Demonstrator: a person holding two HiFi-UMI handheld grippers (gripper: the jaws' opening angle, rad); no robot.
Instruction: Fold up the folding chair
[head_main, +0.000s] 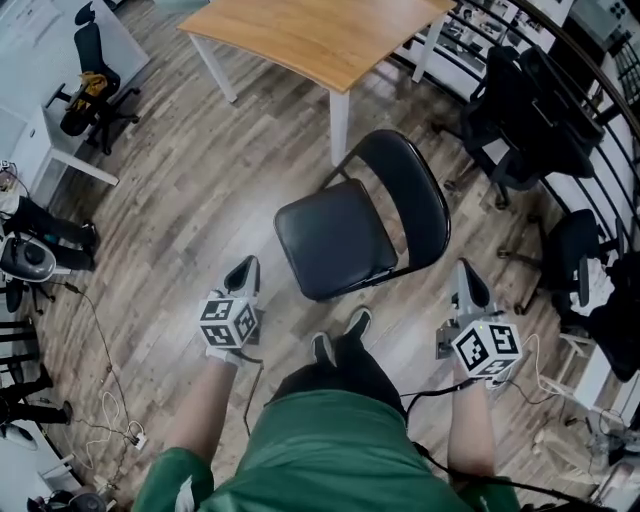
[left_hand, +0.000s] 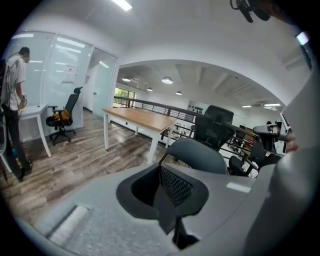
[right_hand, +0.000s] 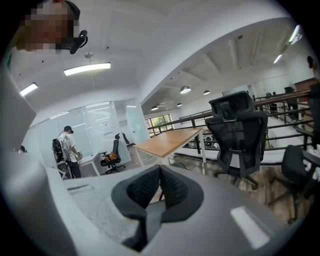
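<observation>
On the plank floor (head_main: 190, 190) of an open office, the folding chair (head_main: 335, 240) stood fully unfolded, its seat towards my feet and its curved backrest (head_main: 415, 195) towards the wooden table (head_main: 310, 35) beyond, one white table leg just behind it. By my reading, nothing had yet been done to fold it. Black office chairs (head_main: 525, 125) crowded the railing side to the right, so I judged the free room lay on the bare boards to the left and in front of the seat. Loose cables (head_main: 100, 400) trailed near the floor's left edge, well apart from the chair. I held the left gripper (head_main: 246, 265) near the seat's front left corner and the right gripper (head_main: 466, 275) near the backrest's right side. They flanked the chair without touching it, likely to take both sides of the frame. The left fingers (left_hand: 175, 186) and the right fingers (right_hand: 150, 190) were pressed together with nothing between them; they would need to part before any grip.
</observation>
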